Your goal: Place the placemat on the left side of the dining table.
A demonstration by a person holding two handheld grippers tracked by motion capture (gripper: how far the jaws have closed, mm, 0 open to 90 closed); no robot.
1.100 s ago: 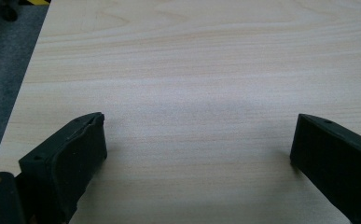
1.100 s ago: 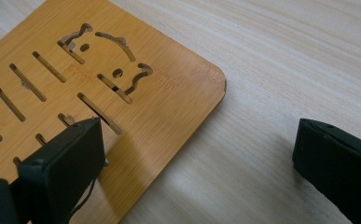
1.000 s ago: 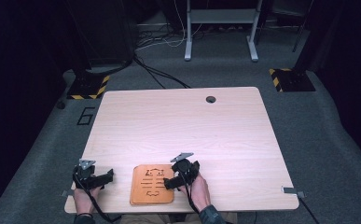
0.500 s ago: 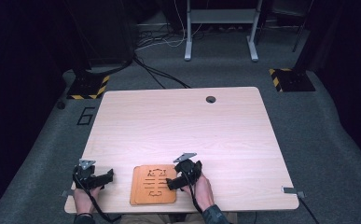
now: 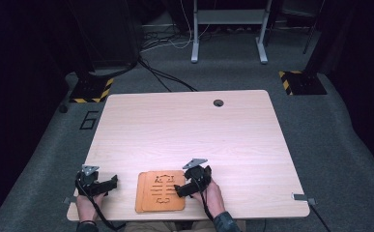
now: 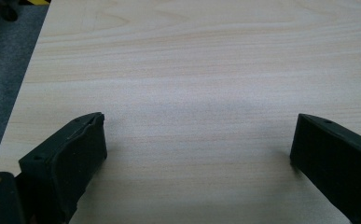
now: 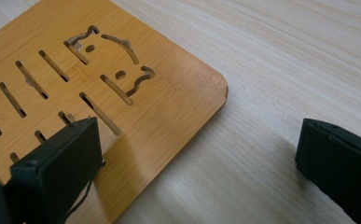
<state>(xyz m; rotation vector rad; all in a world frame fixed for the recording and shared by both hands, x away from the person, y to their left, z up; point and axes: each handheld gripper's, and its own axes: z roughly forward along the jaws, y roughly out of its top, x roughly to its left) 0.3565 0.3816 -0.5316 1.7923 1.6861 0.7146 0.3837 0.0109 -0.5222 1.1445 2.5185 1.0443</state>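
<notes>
An orange wooden board (image 5: pixel 161 190) with cut-out slots lies flat near the table's front edge, and in the right gripper view the board (image 7: pixel 169 98) shows a rounded corner. My right gripper (image 5: pixel 179 189) sits at the board's right edge. Its jaws stand open in the right gripper view (image 7: pixel 199 126), one over the board and the other over bare table. My left gripper (image 5: pixel 111 182) rests left of the board, apart from it. Nothing but bare wood lies between its wide-open jaws (image 6: pixel 199 123).
The light wooden table (image 5: pixel 189 130) has a round cable hole (image 5: pixel 218 103) near its far edge. A small metal clamp (image 5: pixel 300 197) sticks out at the front right corner. Striped bases (image 5: pixel 92 89), cables and a metal frame (image 5: pixel 228 29) stand on the floor behind.
My right gripper has shifted slightly to the right along the board's edge. The board and the left gripper have stayed put.
</notes>
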